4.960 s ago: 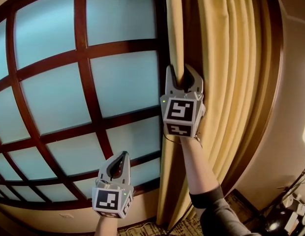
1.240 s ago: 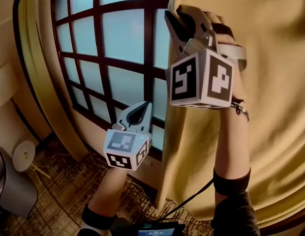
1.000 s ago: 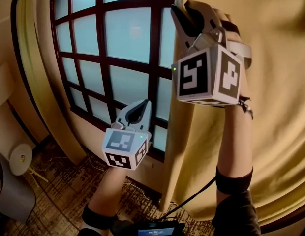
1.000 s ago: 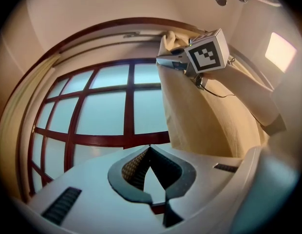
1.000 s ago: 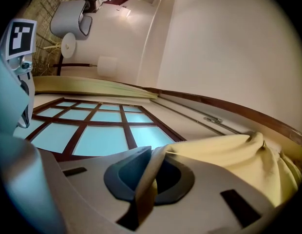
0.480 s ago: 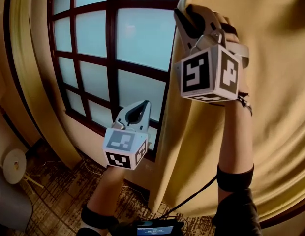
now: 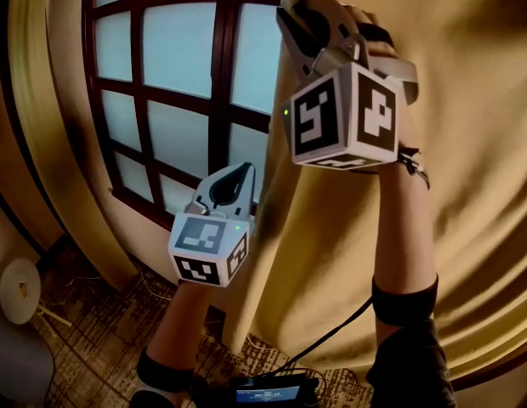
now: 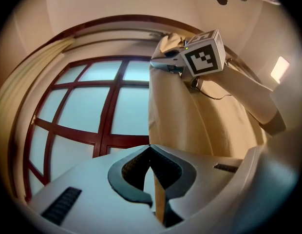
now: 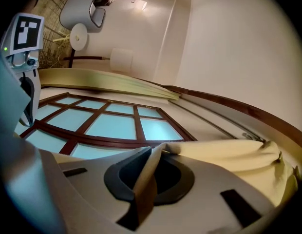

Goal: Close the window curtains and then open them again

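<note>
The right yellow curtain [image 7: 450, 143] hangs spread over the right part of the dark-framed window [image 7: 174, 58]. My right gripper [image 7: 291, 5] is raised high and shut on the curtain's leading edge. In the right gripper view a fold of the curtain [image 9: 229, 155] is pinched between the jaws of the right gripper [image 9: 158, 152]. The left gripper [image 7: 246, 168] hovers lower, in front of the window's bottom rail, shut with nothing in it. From the left gripper view, its gripper [image 8: 150, 147] points at the curtain [image 8: 190, 116] and the right gripper [image 8: 165, 62].
The left curtain [image 7: 42, 143] stays gathered at the window's left side. On the patterned carpet [image 7: 102, 330] stand a round white object [image 7: 17, 287] and a grey seat [image 7: 8, 364]. A cable and a small lit screen [image 7: 268, 393] sit at the bottom.
Both grippers have travelled left across the window, and the right one has drawn the curtain edge along. Less glass shows than a second ago; five seconds ago the curtain was bunched at the right.
</note>
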Tool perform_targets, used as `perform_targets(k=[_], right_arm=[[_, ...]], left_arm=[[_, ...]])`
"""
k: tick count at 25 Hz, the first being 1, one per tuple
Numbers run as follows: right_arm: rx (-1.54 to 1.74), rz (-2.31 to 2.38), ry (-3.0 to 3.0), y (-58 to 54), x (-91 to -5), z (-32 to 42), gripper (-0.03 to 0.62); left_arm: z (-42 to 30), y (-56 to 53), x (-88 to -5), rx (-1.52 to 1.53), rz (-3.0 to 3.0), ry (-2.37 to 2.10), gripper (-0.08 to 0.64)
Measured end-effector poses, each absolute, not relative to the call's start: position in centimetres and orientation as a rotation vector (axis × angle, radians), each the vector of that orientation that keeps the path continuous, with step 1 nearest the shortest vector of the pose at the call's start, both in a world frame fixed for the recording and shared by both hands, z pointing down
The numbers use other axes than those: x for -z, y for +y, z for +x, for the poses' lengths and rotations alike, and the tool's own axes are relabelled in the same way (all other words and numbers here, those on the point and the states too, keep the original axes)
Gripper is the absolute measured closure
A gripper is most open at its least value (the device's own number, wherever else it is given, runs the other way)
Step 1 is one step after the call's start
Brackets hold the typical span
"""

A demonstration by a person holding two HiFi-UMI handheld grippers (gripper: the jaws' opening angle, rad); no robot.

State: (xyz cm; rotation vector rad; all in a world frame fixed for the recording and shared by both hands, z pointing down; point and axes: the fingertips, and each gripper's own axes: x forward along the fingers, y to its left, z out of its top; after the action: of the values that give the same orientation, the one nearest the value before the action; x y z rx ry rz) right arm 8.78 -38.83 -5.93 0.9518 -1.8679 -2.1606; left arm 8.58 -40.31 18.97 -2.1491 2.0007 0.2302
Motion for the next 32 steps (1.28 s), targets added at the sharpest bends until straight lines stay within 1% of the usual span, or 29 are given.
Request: perform_targets(k=[9,16,22,28,32], right_arm=[[2.196,0.882,-1.905,-36.0,6.6,-2.5,0.577],[2.189,0.914,-1.919,-33.5,7.8,-8.7,0.577],[2.136,0.993,-1.917,-33.2,8.1,-8.3,0.575],[2.085,1.073,-1.927,-33.2,7.4,-5.5,0.575],[2.048,1.079,-1.963,-34.5,5.4,-3.4,0.572]], left_arm=[[-1.6,-37.9,-19.4,-0.255,-2.112,2.073,0.560],[-8.1,-35.9,-19.6,-0.269,-2.118,2.091,0.560],[-9.1,-34.9,-20.3,-0.251,-2.182,2.049,0.560],[-7.5,-34.0,-21.8,-0.203,-2.229,2.026,0.560],[-6.1,-34.2,-23.6,-0.165,-2.222,2.057,0.560]])
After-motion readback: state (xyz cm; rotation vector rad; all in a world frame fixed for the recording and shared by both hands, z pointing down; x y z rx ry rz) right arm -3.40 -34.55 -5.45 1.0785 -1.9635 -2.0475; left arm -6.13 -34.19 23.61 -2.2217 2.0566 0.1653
